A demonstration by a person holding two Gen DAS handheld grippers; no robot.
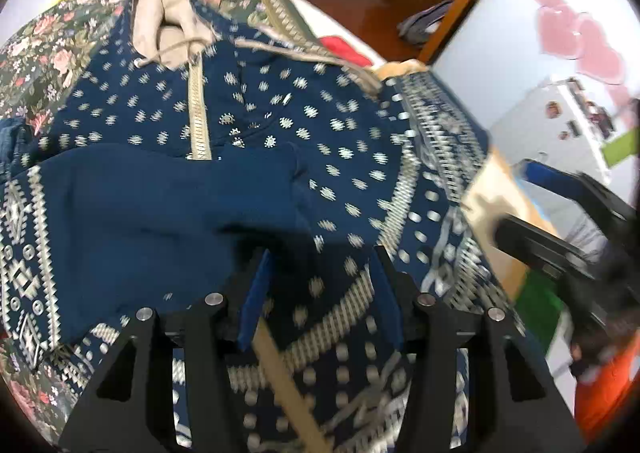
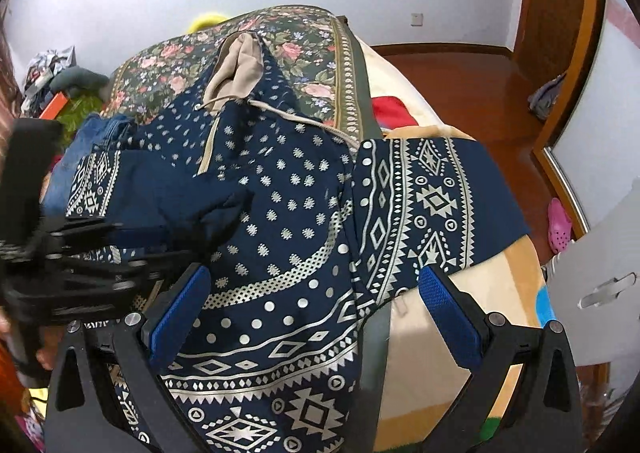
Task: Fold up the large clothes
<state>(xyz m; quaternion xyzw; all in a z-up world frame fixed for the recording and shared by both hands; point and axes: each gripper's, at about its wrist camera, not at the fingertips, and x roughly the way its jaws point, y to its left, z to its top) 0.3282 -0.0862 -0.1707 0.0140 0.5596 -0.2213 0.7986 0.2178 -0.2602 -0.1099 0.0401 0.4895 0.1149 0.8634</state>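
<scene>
Over the floral bed [image 2: 176,65], the right gripper [image 2: 316,305] gapes wide above the navy hoodie [image 2: 280,189]; at nine o'clock, the left gripper [image 1: 320,273] stands half-open, fabric between its fingers, grip unclear.

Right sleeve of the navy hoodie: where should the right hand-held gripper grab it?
Probably the right sleeve's cuff edge, coming from the bed's open right side. It lies flat and spread, overhanging the cream blanket, with the open right hand-held gripper already nearby.

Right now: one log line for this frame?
garment: navy hoodie spread on bed | left gripper: open over fabric | right gripper: open
</scene>
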